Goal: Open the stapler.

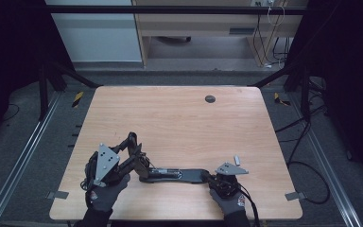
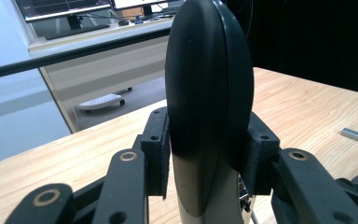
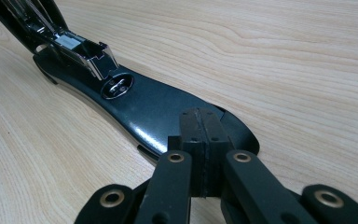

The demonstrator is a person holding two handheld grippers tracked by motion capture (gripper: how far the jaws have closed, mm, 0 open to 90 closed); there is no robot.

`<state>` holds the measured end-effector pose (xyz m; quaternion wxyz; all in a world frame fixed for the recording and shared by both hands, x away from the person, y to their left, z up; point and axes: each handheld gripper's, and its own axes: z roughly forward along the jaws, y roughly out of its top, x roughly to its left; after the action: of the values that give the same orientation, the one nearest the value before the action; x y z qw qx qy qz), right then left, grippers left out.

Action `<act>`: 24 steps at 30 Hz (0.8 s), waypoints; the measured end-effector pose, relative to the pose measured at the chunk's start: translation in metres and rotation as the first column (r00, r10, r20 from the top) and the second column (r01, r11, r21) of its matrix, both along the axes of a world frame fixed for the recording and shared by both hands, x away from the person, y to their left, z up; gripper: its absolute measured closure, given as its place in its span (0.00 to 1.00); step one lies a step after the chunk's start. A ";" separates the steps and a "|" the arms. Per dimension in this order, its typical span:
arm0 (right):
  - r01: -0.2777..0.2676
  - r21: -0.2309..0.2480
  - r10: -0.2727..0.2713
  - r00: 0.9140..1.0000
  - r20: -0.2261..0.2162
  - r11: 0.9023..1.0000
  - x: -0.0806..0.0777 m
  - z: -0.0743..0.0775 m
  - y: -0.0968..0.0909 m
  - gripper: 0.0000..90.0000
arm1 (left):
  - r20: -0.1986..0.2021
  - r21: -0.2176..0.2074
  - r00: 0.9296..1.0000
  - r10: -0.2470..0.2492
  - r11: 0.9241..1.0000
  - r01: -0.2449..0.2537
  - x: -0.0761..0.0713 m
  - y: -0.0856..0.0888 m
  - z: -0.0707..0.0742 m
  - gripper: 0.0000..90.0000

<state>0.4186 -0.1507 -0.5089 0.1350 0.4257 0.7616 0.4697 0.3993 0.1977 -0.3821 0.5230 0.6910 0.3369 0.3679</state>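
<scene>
One black stapler is lying swung open near the front edge of the wooden table, its flat base stretching between two hand-held grippers, and one small grey metal bar, seemingly a strip of staples, is resting on the bare wood just behind the right-hand tool. Two gloved hands are coming in from the bottom of the high view, one behind each tool. The left gripper is clamping the stapler's raised top arm: its jaws are standing part-way apart, with a pad pressing against each side of the rounded black cover as it rises upright between them. The right gripper is sitting with its jaws drawn fully together, pads touching, and their tips are pressing down on the far end of the stapler's base, not far from the anvil plate; nothing is sitting between them. One dark round grommet hole is showing near the table's far edge.
</scene>
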 end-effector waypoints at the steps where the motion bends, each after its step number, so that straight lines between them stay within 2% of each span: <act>1: -0.001 0.002 0.001 1.000 -0.002 1.000 0.000 0.000 0.000 1.00 | -0.002 -0.006 1.000 0.000 1.000 0.000 0.000 0.002 0.000 0.66; 5: -0.001 -0.002 0.001 1.000 -0.001 1.000 0.000 0.000 0.000 1.00 | -0.011 -0.039 1.000 0.008 0.999 -0.008 0.000 0.009 -0.002 0.66; 9: -0.001 -0.002 0.001 1.000 0.000 1.000 0.000 0.000 0.000 1.00 | -0.019 -0.054 1.000 0.010 0.998 -0.011 0.000 0.014 -0.003 0.66; 11: 0.000 -0.003 0.000 1.000 0.000 1.000 0.000 0.000 0.000 1.00 | -0.025 -0.055 0.999 0.031 0.998 -0.032 0.000 0.016 -0.003 0.66; 16: -0.002 -0.004 0.002 1.000 -0.002 1.000 0.000 0.001 0.000 1.00 | -0.053 -0.122 0.998 0.045 0.991 -0.051 0.000 0.034 -0.008 0.65; 24: 0.001 -0.005 -0.001 1.000 -0.003 1.000 0.000 0.001 0.001 1.00 | -0.073 -0.141 0.995 0.061 0.987 -0.071 0.000 0.047 -0.012 0.64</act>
<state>0.4184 -0.1501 -0.5084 0.1351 0.4264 0.7626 0.4672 0.3989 0.2443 -0.3944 0.5471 0.6522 0.4031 0.3361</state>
